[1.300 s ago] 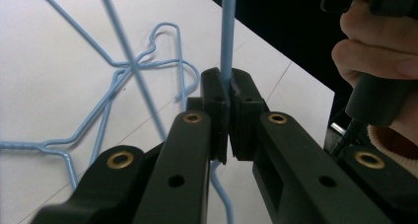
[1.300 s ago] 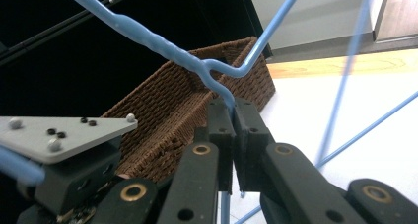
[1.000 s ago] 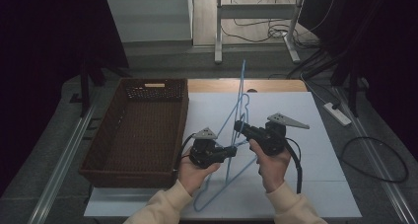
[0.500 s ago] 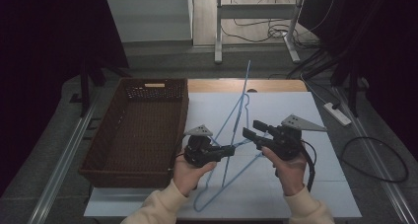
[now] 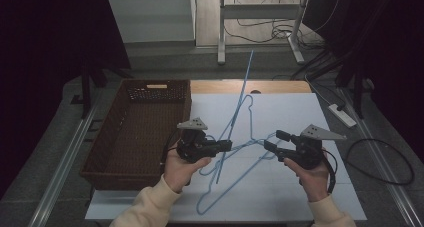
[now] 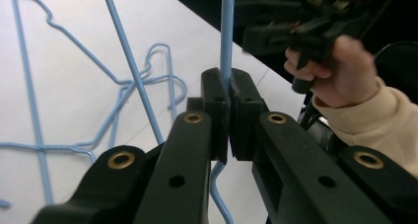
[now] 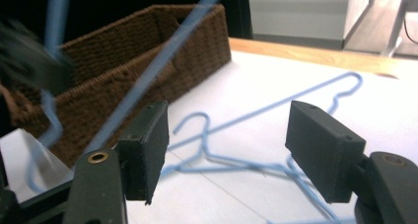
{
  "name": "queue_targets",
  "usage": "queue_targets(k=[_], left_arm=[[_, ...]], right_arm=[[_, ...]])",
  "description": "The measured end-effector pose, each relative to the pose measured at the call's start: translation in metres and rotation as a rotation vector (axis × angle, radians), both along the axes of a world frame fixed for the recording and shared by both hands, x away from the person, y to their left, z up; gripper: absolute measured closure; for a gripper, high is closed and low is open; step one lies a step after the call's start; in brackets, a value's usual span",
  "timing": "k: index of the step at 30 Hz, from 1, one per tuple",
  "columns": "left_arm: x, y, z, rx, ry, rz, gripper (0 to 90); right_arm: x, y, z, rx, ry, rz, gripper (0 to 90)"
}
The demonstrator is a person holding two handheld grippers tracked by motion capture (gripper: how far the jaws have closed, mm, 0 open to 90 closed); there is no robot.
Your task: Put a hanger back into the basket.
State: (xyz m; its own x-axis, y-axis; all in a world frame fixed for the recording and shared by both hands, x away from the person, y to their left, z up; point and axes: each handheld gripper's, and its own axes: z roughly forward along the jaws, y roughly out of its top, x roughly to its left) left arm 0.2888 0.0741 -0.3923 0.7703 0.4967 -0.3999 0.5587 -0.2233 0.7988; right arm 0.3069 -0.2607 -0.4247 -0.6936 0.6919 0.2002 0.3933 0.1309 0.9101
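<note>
A dim room with a grey floor point(image 5: 165, 62). Behind the white surface point(image 5: 295, 112) stands a metal frame point(image 5: 260, 22), cables point(image 5: 260, 32) looping beneath it. A power strip point(image 5: 342, 115) lies at right.

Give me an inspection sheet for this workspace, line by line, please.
Surface: white table top, wooden strip along its far edge.
Job's things: lifted blue hanger raised at a slant; other blue hangers lie tangled on the surface.
Clutter: brown wicker basket on the left, looks empty.
Grippers: left gripper shut on the lifted blue hanger; right gripper has just been opening, nothing between its fingers.
Cables: floor cables and a power strip at right.
Surroundings: dark room, metal stand legs beyond the table.
</note>
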Motion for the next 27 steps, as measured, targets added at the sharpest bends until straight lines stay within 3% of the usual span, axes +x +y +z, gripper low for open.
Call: queue_targets(k=[1, 6, 12, 15, 18, 22, 27], left_arm=[[0.0, 0.002, 0.003, 0.001, -0.005, -0.001, 87.2], [0.005, 0.023, 0.019, 0.015, -0.017, -0.009, 87.2], [0.013, 0.046, 0.028, 0.001, -0.022, -0.003, 87.2], [0.015, 0.057, 0.03, 0.016, -0.027, 0.007, 87.2], [0.018, 0.069, 0.034, 0.041, -0.027, 0.021, 87.1], [0.021, 0.088, 0.039, 0.044, -0.037, 0.036, 87.2], [0.024, 0.114, 0.043, 0.067, -0.053, 0.099, 87.2]], right_arm=[[0.001, -0.006, -0.005, -0.016, 0.023, -0.012, 33.0], [0.0, -0.014, -0.014, -0.049, 0.041, -0.035, 31.9], [0.0, -0.021, -0.027, -0.119, 0.033, -0.046, 31.1], [0.0, -0.025, -0.033, -0.14, 0.039, -0.047, 30.8], [0.001, -0.03, -0.037, -0.144, 0.047, -0.044, 31.0], [0.002, -0.035, -0.041, -0.147, 0.056, -0.056, 31.1], [0.003, -0.037, -0.044, -0.16, 0.069, -0.067, 31.1]])
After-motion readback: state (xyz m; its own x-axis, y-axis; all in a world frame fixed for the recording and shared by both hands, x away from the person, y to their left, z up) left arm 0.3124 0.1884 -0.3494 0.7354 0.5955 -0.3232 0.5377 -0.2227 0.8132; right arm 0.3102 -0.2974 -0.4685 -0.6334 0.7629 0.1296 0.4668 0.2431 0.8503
